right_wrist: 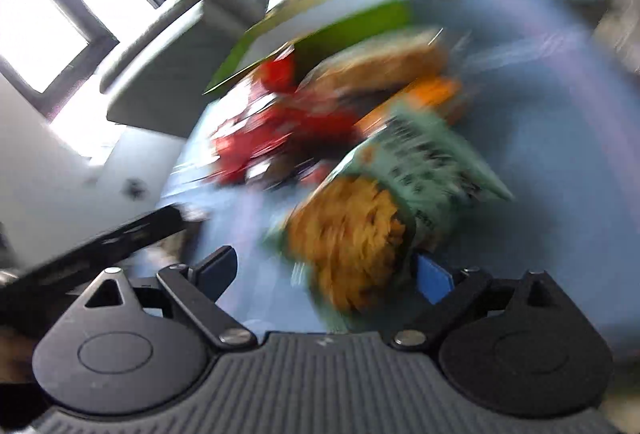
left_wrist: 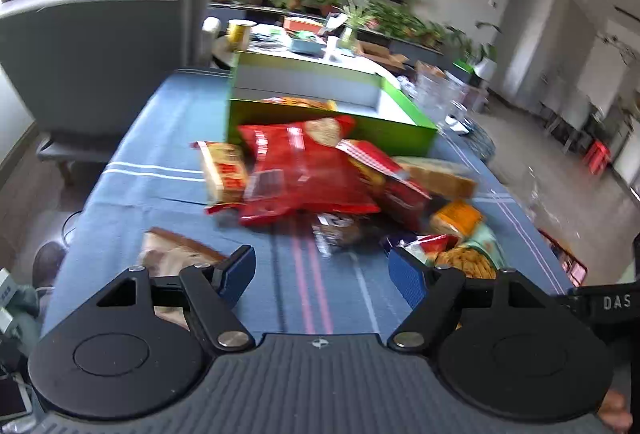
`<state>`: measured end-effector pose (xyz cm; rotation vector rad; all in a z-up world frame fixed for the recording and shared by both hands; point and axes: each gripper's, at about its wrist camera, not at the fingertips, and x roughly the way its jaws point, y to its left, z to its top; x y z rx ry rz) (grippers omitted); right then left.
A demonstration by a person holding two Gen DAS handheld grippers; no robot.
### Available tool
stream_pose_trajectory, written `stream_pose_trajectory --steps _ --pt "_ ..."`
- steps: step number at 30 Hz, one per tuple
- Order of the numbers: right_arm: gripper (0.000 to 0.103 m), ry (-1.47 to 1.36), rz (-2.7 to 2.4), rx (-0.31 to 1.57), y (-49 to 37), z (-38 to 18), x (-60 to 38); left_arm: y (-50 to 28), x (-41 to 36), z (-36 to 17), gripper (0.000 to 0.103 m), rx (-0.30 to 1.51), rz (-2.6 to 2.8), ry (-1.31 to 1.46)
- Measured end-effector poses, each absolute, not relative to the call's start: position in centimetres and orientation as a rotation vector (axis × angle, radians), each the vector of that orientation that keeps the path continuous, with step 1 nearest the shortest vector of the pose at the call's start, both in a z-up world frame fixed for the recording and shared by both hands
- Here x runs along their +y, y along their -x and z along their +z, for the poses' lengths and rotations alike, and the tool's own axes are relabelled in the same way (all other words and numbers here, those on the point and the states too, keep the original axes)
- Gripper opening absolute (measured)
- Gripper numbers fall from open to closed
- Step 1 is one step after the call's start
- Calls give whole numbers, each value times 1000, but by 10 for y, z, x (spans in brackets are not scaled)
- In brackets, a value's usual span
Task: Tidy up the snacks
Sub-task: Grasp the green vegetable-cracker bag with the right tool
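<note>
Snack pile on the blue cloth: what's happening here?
A person holds a gripper in each hand over a table heaped with snack bags. The green box behind the heap already holds at least one packet. The left gripper is open and empty, facing the big red bag. The right gripper is open around the mint-green bag; blur hides any contact.

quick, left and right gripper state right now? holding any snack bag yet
Left gripper: open, nothing between its fingers, only blue striped tablecloth beyond.
Right gripper: open, holding nothing; the mint-green bag of orange twisted snacks lies ahead, ungripped.
</note>
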<state>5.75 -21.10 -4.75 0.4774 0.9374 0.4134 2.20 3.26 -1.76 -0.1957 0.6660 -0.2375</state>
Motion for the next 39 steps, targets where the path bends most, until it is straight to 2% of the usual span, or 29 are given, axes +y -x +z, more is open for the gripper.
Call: stream_pose_trajectory --steps 2,5,13,17,29,31,35,39 --pt "79 -552 480 987 -65 -54 -199 -20 41 -17 71 661 -219 209" --pt "79 -495 533 992 -67 -53 -180 -20 48 -18 71 664 -217 218" --pt "79 -333 451 777 -56 -16 -202 -22 21 -32 71 723 -338 191" --pt "79 -274 343 727 -61 -25 -217 -23 -7 -39 71 764 -442 158" --pt "79 -384 400 849 -87 -72 -236 -43 -39 -61 70 853 -488 139" --pt "79 -385 412 849 -80 -69 -237 -46 -41 -61 66 855 -500 143" --pt "70 -381 442 853 -71 -63 -237 -53 -42 -60 51 857 -532 172" --pt "64 -327 427 831 -66 -55 -226 -49 -40 -55 49 837 -538 171"
